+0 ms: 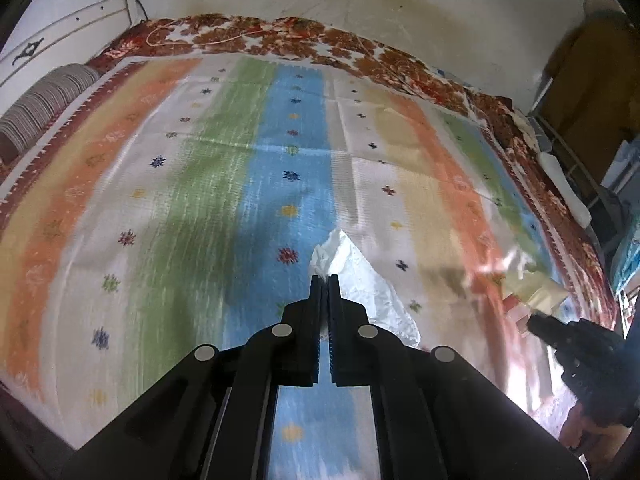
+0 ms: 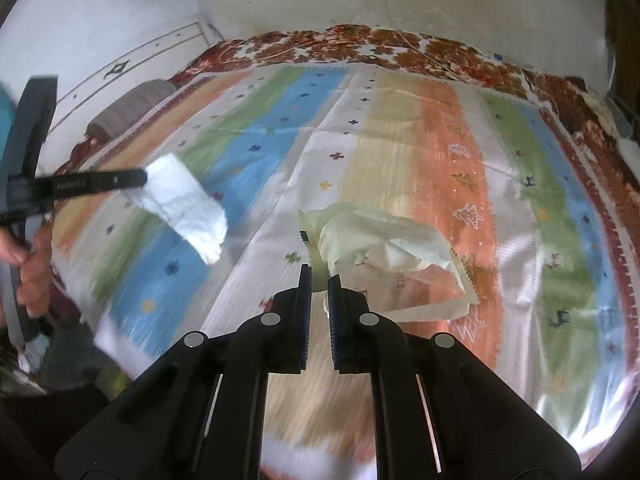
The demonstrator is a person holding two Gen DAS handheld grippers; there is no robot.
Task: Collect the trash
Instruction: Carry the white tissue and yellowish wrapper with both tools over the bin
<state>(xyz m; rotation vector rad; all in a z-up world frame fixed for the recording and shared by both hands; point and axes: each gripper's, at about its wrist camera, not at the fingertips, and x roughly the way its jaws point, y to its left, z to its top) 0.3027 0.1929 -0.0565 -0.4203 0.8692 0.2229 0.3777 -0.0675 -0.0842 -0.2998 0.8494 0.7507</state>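
Note:
My left gripper (image 1: pixel 325 279) is shut on a crumpled white paper (image 1: pixel 360 280) that hangs above the striped bedspread (image 1: pixel 192 184). The right wrist view shows that same paper (image 2: pixel 186 204) dangling from the left gripper (image 2: pixel 142 178) at the left. My right gripper (image 2: pixel 320 276) is shut on the edge of a pale yellow and clear plastic wrapper (image 2: pixel 384 248), lifted off the bedspread (image 2: pixel 460 140). In the left wrist view the wrapper (image 1: pixel 532 286) and the right gripper (image 1: pixel 534 320) show blurred at the right.
A striped bolster (image 1: pixel 44 100) lies at the bed's far left by a white headboard (image 1: pixel 68 28). A red floral blanket (image 1: pixel 280 36) runs along the wall side. Shelving and clutter (image 1: pixel 580 140) stand beyond the bed's right edge. A hand (image 2: pixel 34 264) holds the left gripper's handle.

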